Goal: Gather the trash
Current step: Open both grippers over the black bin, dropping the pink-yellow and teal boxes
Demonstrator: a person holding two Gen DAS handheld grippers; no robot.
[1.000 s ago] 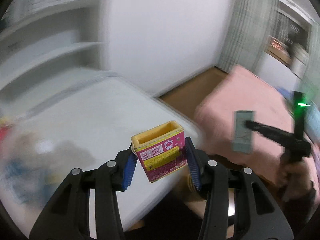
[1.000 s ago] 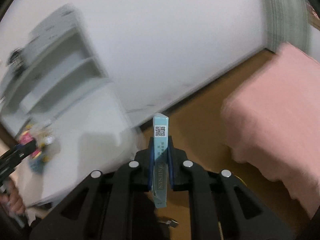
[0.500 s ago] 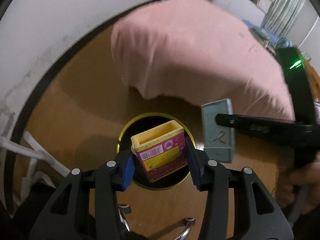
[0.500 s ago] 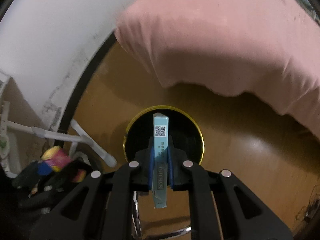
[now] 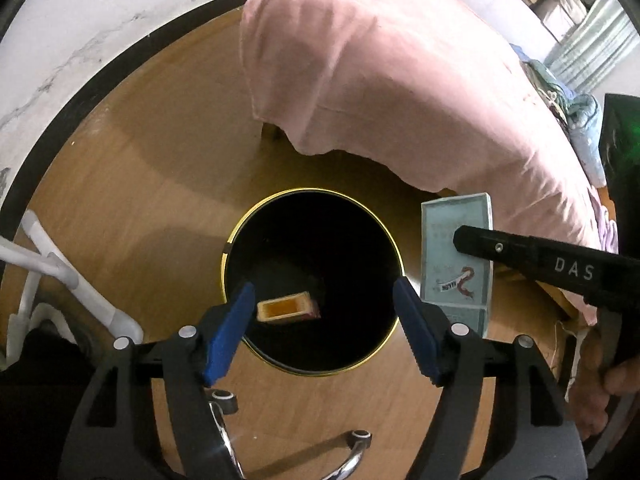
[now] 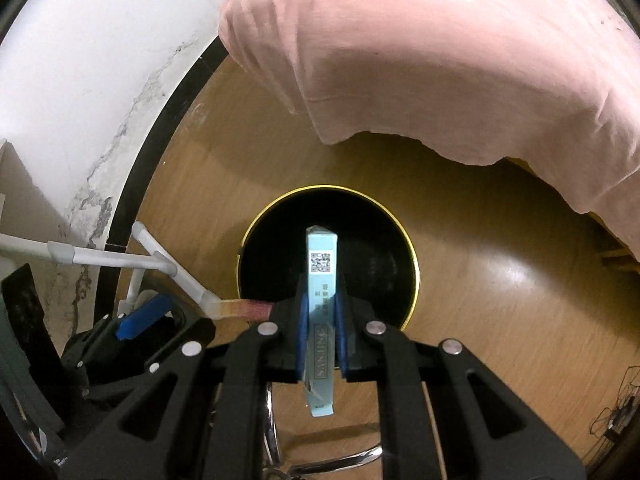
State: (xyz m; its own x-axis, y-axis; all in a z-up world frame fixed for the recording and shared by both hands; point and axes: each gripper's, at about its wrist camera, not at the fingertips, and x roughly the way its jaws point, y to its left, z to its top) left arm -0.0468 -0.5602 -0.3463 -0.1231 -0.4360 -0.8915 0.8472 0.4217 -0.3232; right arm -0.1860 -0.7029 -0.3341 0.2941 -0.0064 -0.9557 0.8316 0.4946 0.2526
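Note:
A round black bin with a gold rim (image 5: 240, 236) stands on the wooden floor below both grippers. My left gripper (image 5: 326, 316) is open and empty above it. The yellow and pink carton (image 5: 286, 307) is inside the bin, falling or lying at the bottom. My right gripper (image 6: 322, 312) is shut on a light blue flat box (image 6: 320, 256), held upright over the bin (image 6: 412, 256). In the left wrist view the blue box (image 5: 448, 284) hangs just right of the bin's rim.
A bed with a pink sheet (image 5: 392, 80) overhangs the floor behind the bin. White table legs (image 5: 76, 284) stand at the left by the white wall. A chrome chair base (image 5: 352, 452) lies below the grippers.
My left gripper has opened and let go of the yellow and pink carton, which has dropped into the bin. The right gripper still holds the blue box over the bin.

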